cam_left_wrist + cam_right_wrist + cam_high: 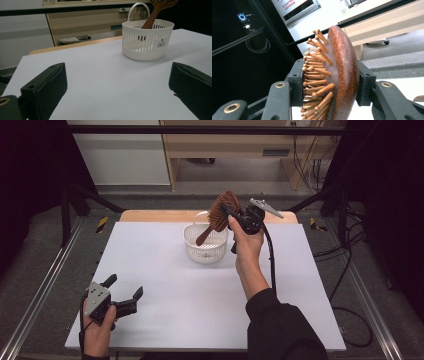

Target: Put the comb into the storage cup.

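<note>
White table sheet (165, 270), wooden edge behind; grey floor (45, 240) around.

Hairbrush (218, 215) handle-down in basket (205, 251) at table's (175, 290) far centre, left claw (124, 287) near-left.

Glossy reddish-brown wood on the hairbrush (343, 72), with smooth round-tipped wooden pins; white slotted plastic on the basket (147, 41), faintly shiny; matt black pads, slightly rough, on the left gripper (117, 90); smooth matt white on the table (200, 285).
</note>
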`<control>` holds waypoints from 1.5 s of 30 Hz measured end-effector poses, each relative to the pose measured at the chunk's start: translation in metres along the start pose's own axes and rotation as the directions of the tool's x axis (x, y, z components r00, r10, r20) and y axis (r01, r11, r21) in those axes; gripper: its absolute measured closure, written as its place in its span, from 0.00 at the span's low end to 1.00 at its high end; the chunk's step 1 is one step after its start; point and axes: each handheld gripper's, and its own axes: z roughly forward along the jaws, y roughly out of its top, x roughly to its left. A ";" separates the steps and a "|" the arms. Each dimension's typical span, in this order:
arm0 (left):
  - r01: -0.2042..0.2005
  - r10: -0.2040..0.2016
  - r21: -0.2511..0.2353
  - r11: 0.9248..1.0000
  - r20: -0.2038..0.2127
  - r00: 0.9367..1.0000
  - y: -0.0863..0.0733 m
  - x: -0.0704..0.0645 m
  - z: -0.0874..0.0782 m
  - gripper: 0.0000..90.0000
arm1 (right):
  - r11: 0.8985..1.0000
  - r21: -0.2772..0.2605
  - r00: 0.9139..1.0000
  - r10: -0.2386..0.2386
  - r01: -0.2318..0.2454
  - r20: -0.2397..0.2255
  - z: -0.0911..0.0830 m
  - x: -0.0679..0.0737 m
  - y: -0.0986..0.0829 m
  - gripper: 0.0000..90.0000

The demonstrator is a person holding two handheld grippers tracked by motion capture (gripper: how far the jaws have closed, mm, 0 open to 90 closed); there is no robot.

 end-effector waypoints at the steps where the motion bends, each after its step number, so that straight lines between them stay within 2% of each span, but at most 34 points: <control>1: 0.001 -0.001 0.000 1.000 0.000 1.000 0.000 0.000 0.000 0.02 | 1.000 0.001 1.000 -0.003 0.003 0.002 0.001 0.000 -0.001 0.58; 45: 0.001 -0.001 0.000 1.000 0.008 1.000 0.000 0.000 0.001 0.02 | 0.998 0.019 0.998 0.058 -0.058 0.005 0.019 -0.009 -0.039 0.57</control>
